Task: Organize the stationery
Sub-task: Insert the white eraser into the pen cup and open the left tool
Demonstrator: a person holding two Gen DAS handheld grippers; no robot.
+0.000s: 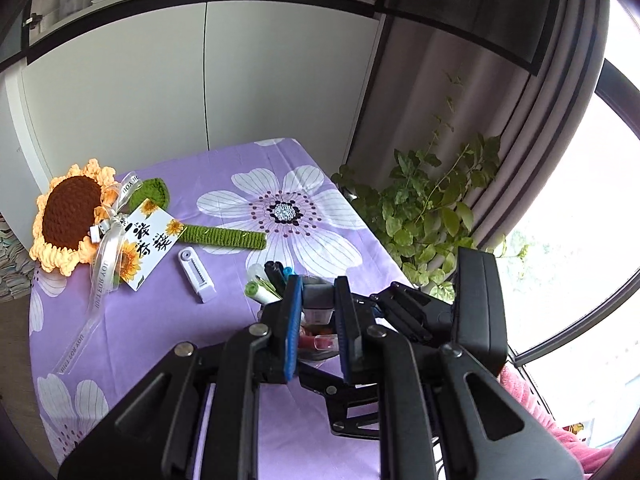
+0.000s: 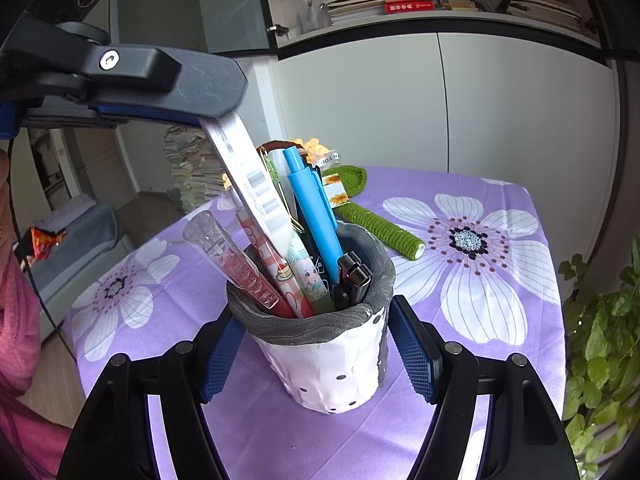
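A white pen cup point(image 2: 328, 376) with a grey rim stands on the purple flowered tablecloth point(image 2: 480, 320). My right gripper point(image 2: 318, 354) is shut on it, one blue pad on each side. The cup holds a blue pen point(image 2: 312, 208), a clear faceted tube point(image 2: 228, 256), patterned pens and black-clipped pens point(image 2: 354, 276). My left gripper point(image 2: 200, 118) hangs above the cup, shut on the top of a flat white strip point(image 2: 256, 184) with a barcode. The strip's lower end sits among the pens. In the left wrist view the strip point(image 1: 318, 296) shows between the pads of the left gripper point(image 1: 318, 280).
A white toothed stationery item point(image 1: 196, 276) lies left of the cup. Behind it lie a crochet sunflower point(image 1: 68, 216), its green stem point(image 1: 228, 236) and a card point(image 1: 150, 240). A leafy plant point(image 1: 432, 208) stands past the table's right edge. A pink sleeve point(image 2: 16, 340) is at left.
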